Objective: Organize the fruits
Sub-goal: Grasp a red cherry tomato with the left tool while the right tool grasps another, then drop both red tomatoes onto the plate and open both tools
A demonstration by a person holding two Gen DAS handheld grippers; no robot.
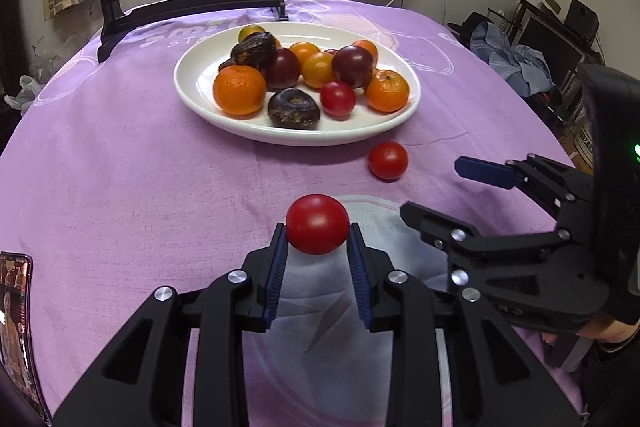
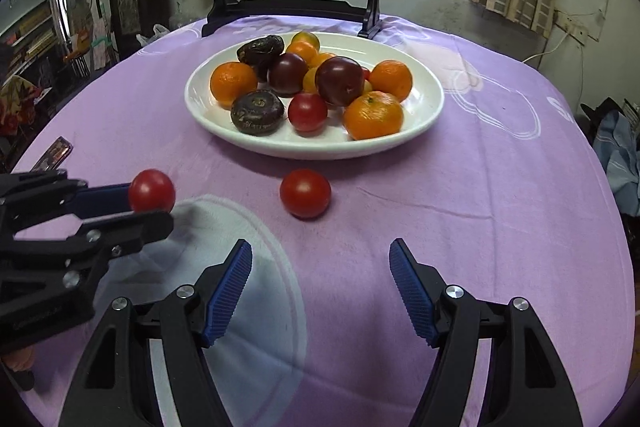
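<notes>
Red tomato [image 1: 317,229] pinched in the left gripper [image 1: 318,243] — plate [image 1: 192,95] sits at 12 o'clock, so carry it there next. Right gripper [image 2: 320,287] gapes empty — loose tomato [image 2: 305,193] straight ahead.

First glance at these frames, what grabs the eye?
The white plate heaped with oranges, tomatoes and dark fruit sits mid-table on the purple cloth. Nearer, the left gripper pinches a red tomato above the cloth, while another loose tomato lies just ahead of the open right gripper.
</notes>
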